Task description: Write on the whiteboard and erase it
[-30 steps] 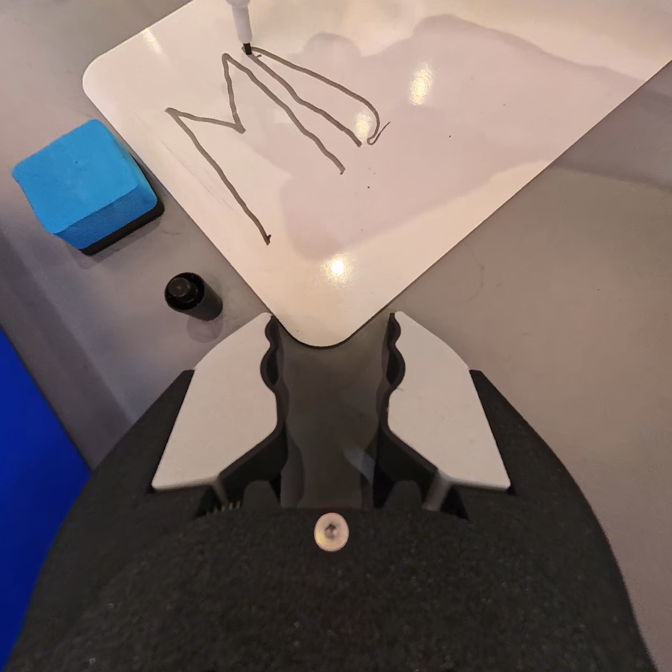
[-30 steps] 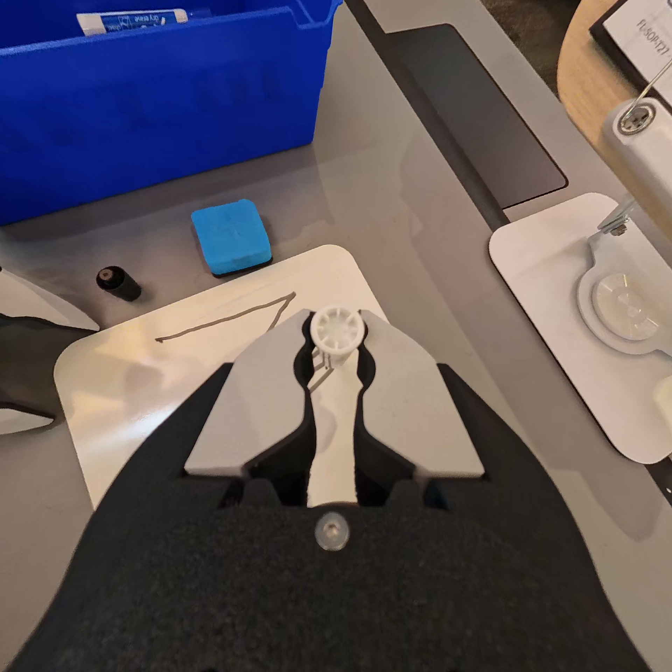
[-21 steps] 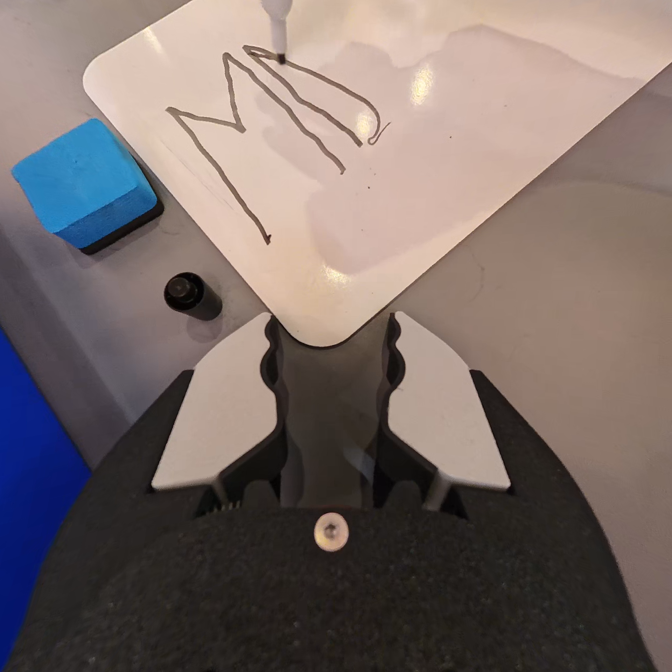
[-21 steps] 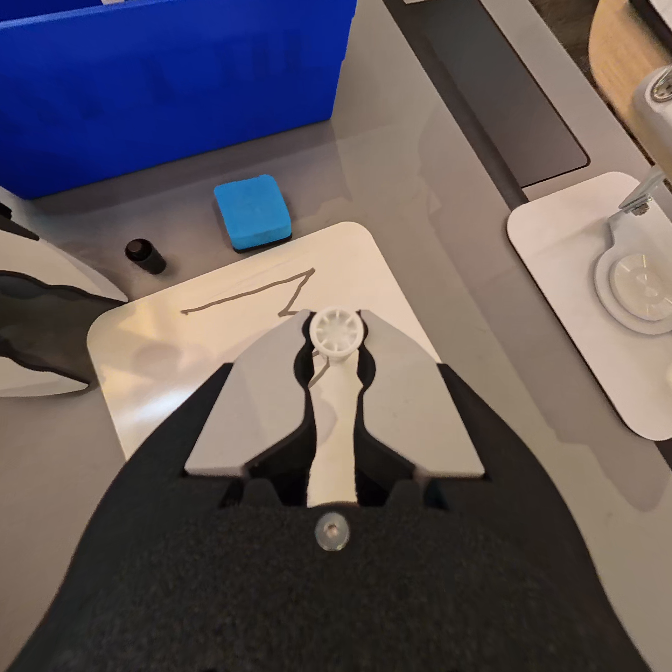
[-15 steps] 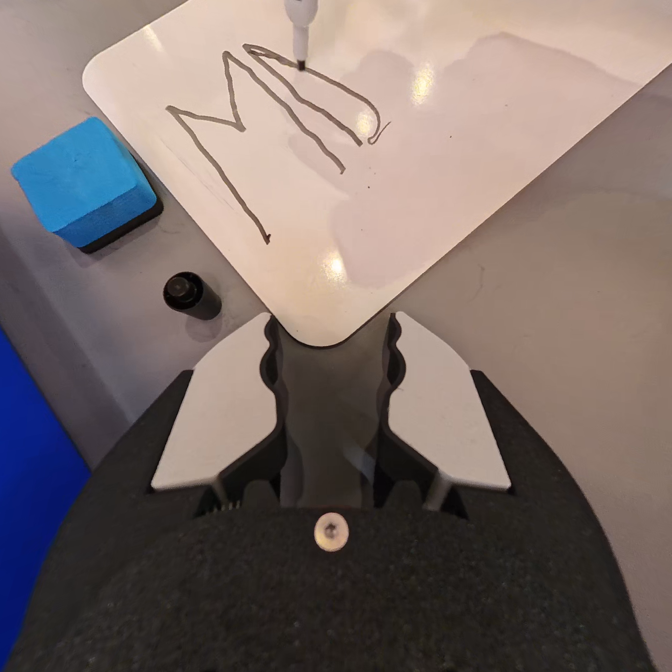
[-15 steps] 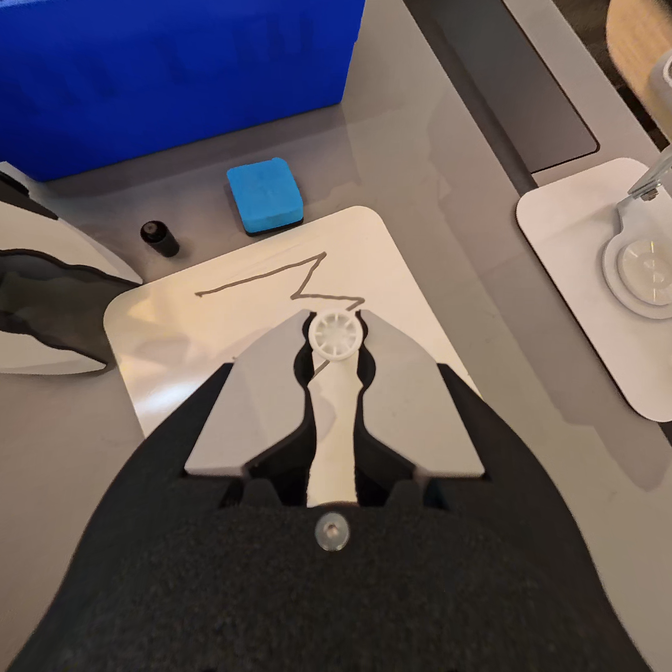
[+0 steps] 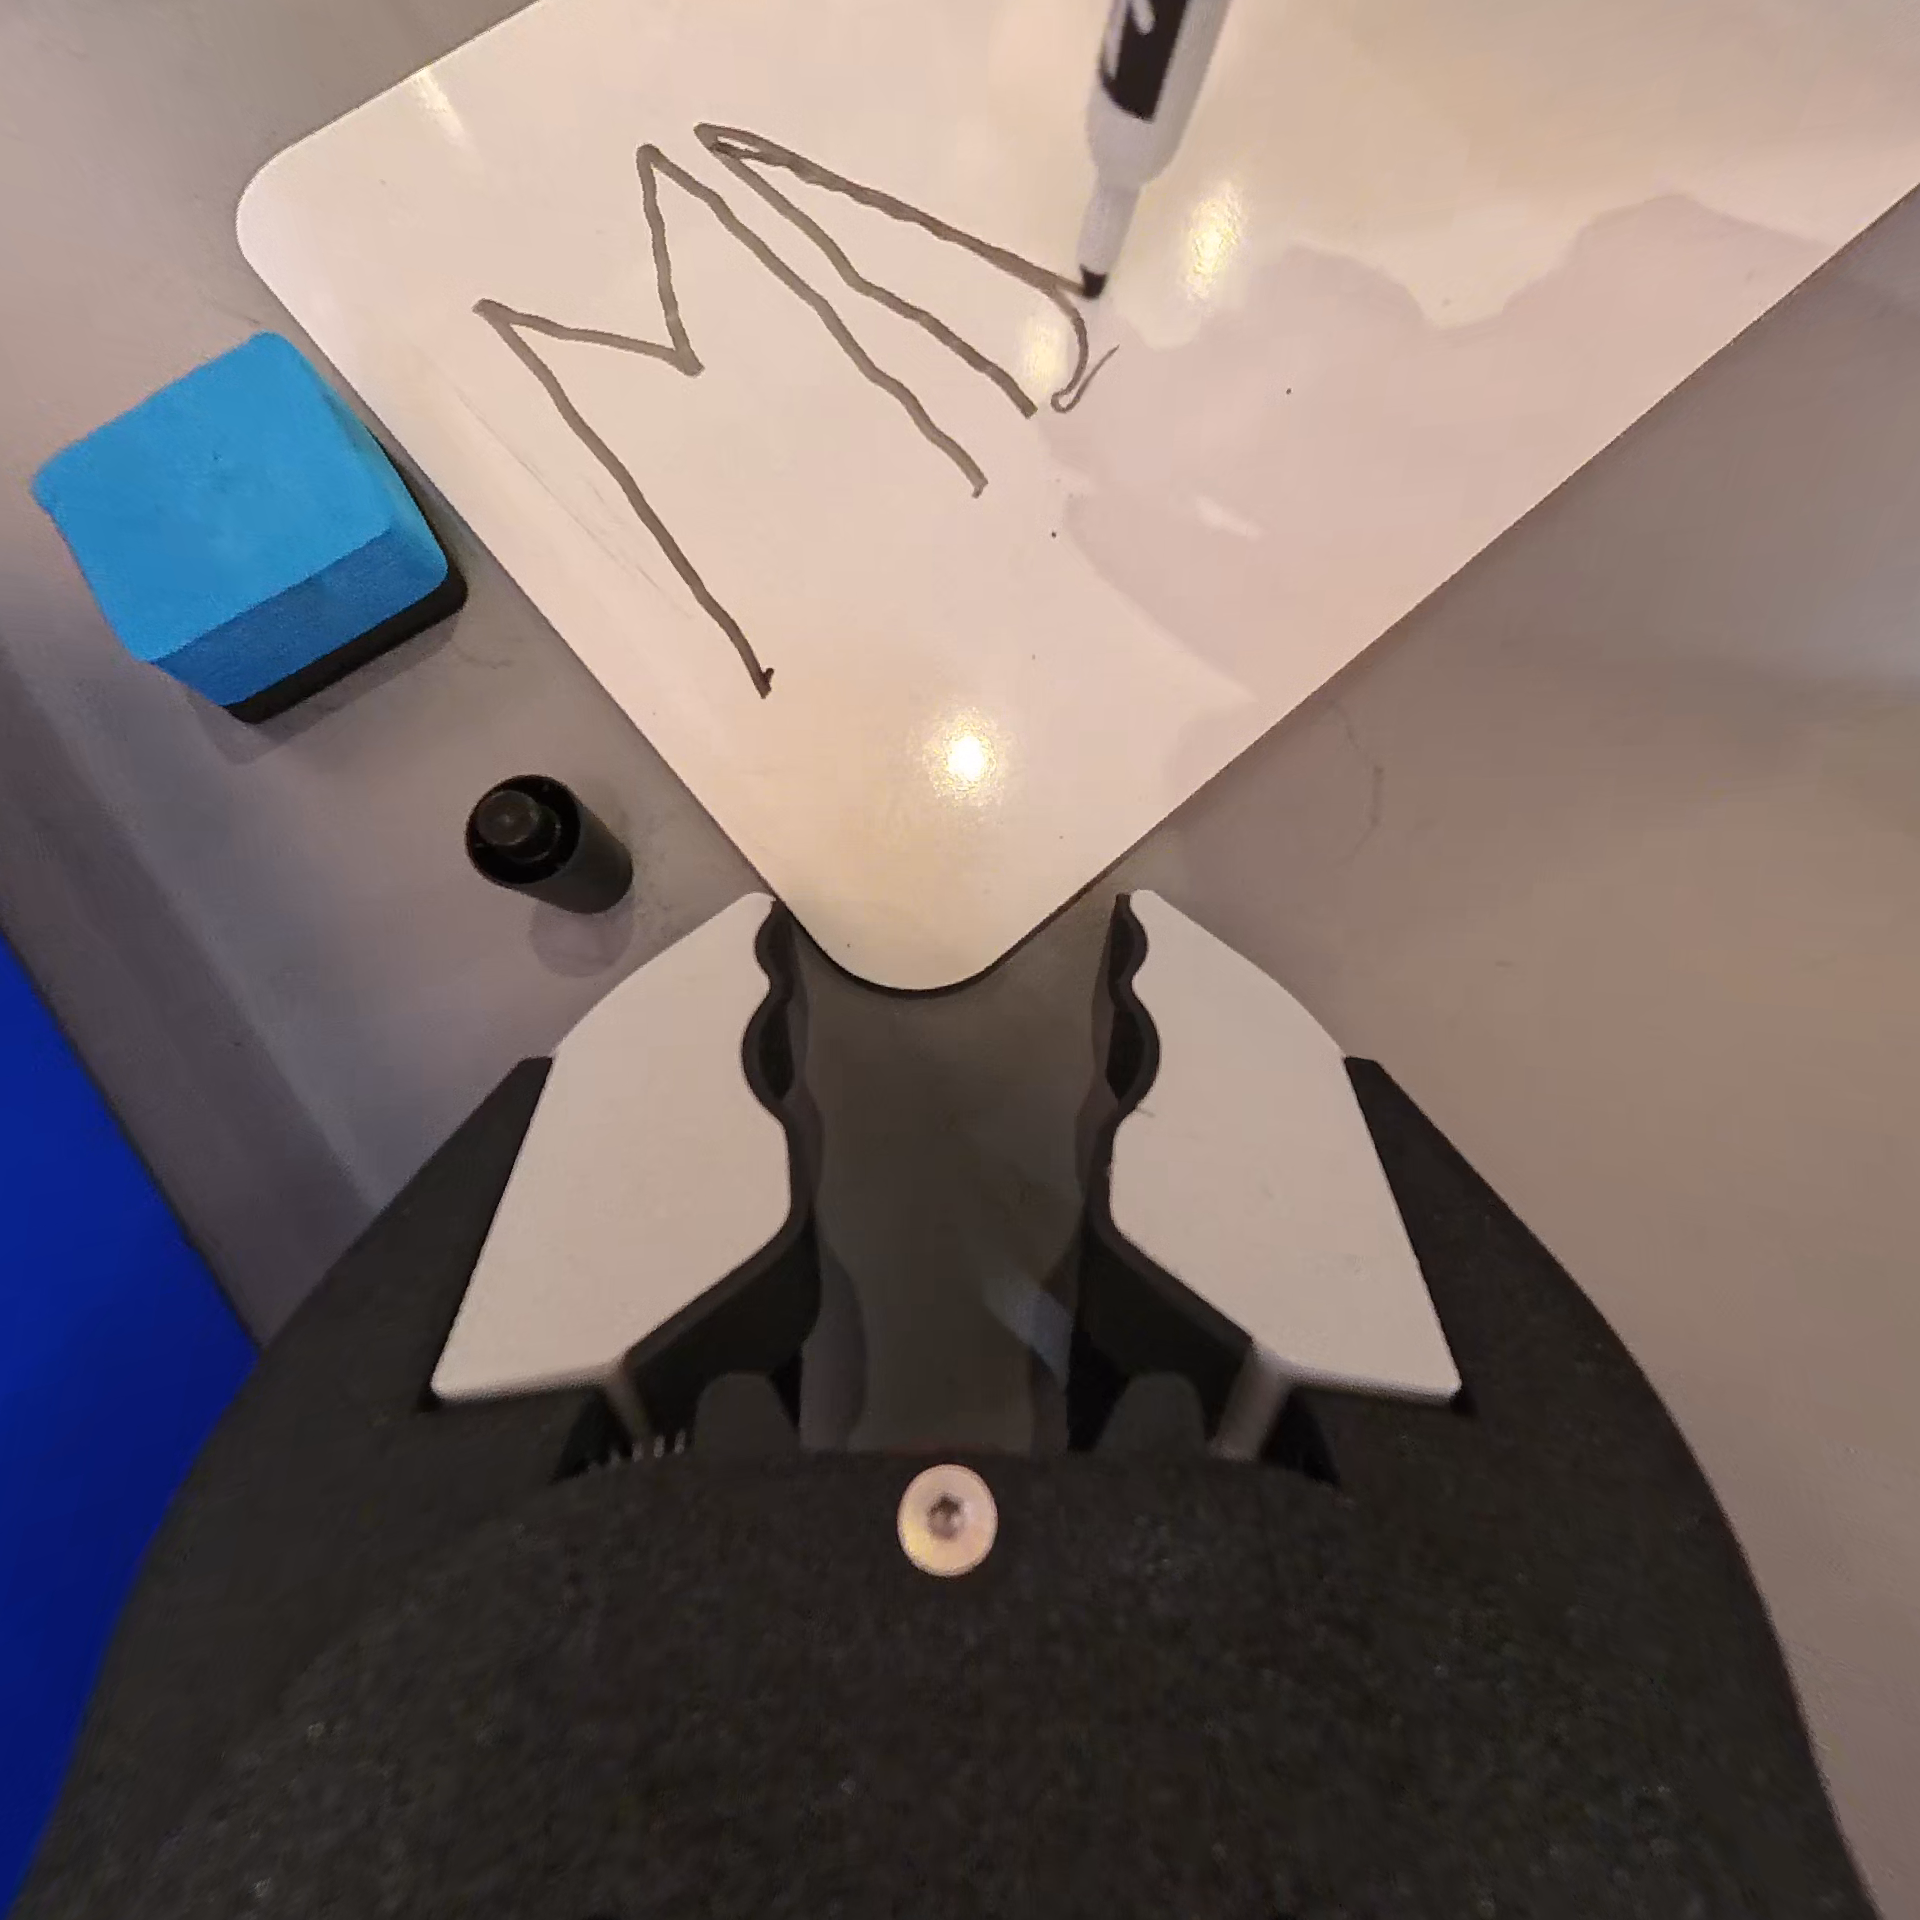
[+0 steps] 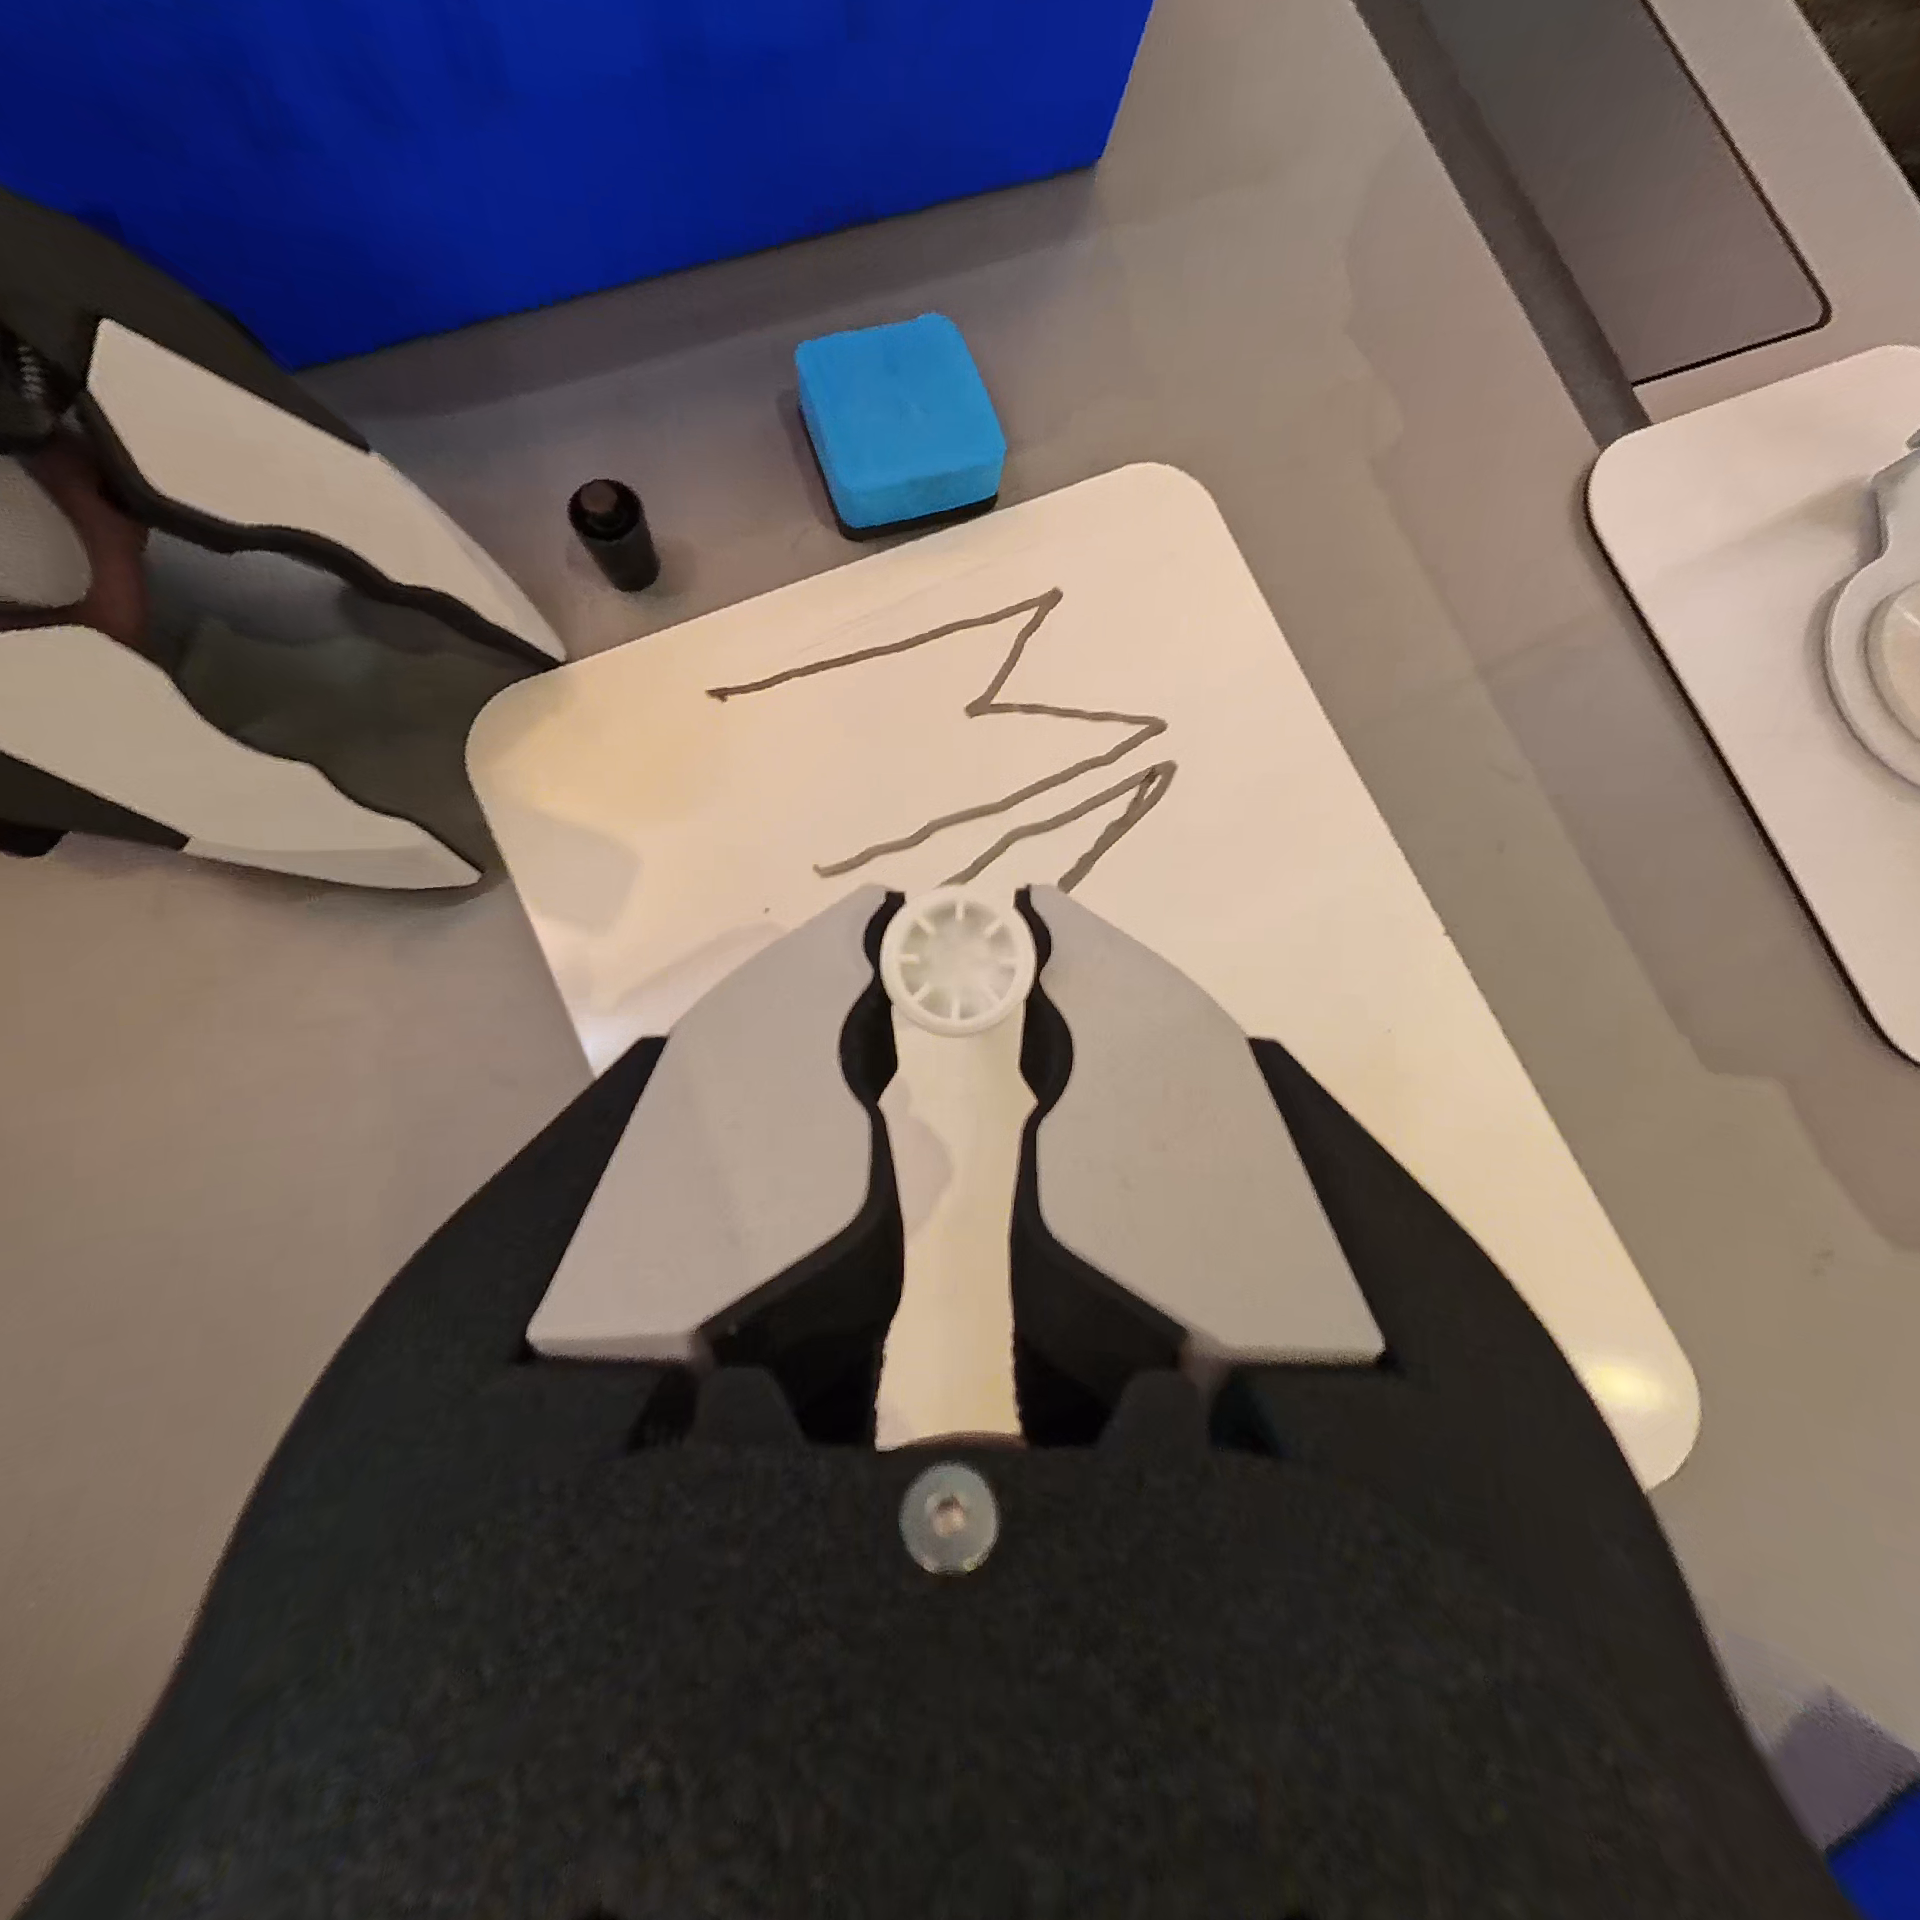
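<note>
Jaws of the right gripper (image 8: 954,902) are clamped on the marker (image 7: 1135,114), gripping its white barrel with the ribbed butt end showing between the fingertips; jaws of the left gripper (image 7: 948,925) stand wide with nothing between them, straddling the near corner of the whiteboard (image 7: 1299,540) without clearly touching it.

That board lies flat on the grey worktop (image 7: 1558,883), already carrying several dark zigzag strokes, and the marker's tip rests on it at the end of one stroke. It looks like a thin, stiff, glossy sheet, probably light and apt to slide under the pen's drag, so pinning a corner or edge would likely steady it. A hard, smooth, round barrel like the marker's could roll or twist in the jaws; holding it across the barrel, as now, seems sound, with light pressure on the tip.

For erasing, the blue eraser (image 7: 223,509) sits just beside the board's left edge. It appears soft and springy on top with a dark felt base, light in the hand, best taken by its two opposite foam sides. A small black cap (image 7: 545,852) lies near it on the worktop.
</note>
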Available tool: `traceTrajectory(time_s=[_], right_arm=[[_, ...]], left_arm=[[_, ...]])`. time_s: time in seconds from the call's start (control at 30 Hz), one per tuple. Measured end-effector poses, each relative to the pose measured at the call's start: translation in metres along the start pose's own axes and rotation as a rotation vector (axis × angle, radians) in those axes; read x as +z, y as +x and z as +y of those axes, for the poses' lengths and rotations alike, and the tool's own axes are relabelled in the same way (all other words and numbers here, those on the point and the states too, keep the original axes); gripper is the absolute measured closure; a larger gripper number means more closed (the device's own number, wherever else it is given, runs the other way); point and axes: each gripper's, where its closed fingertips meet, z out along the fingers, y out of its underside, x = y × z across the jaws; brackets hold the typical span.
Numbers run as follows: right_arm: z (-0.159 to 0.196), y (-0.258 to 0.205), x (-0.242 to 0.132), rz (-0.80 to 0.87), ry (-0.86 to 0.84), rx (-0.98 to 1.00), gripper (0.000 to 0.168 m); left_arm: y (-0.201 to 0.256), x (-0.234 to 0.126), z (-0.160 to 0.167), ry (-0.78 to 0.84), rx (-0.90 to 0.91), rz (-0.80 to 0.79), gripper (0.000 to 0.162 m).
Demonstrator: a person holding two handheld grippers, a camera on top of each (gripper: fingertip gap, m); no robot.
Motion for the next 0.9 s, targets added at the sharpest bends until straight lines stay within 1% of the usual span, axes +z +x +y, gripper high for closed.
traceTrajectory(time_s=[0.17,0.3,0.53,0.9], right_arm=[[0.010,-0.010,-0.010,0.002,-0.013,-0.005,0.148],[0.011,-0.010,-0.012,0.021,0.017,-0.003,0.148],[0.007,0.005,-0.007,0.065,0.075,0.001,0.148],[-0.004,0.040,0.009,0.061,0.071,-0.002,0.148]], left_arm=[[0.001,0.000,0.000,-0.003,0.001,0.000,0.104],[0.001,-0.001,0.001,-0.005,0.000,-0.001,0.104],[0.001,-0.001,0.001,-0.004,0.002,0.001,0.104],[0.001,-0.001,0.001,-0.006,0.007,0.007,0.103]])
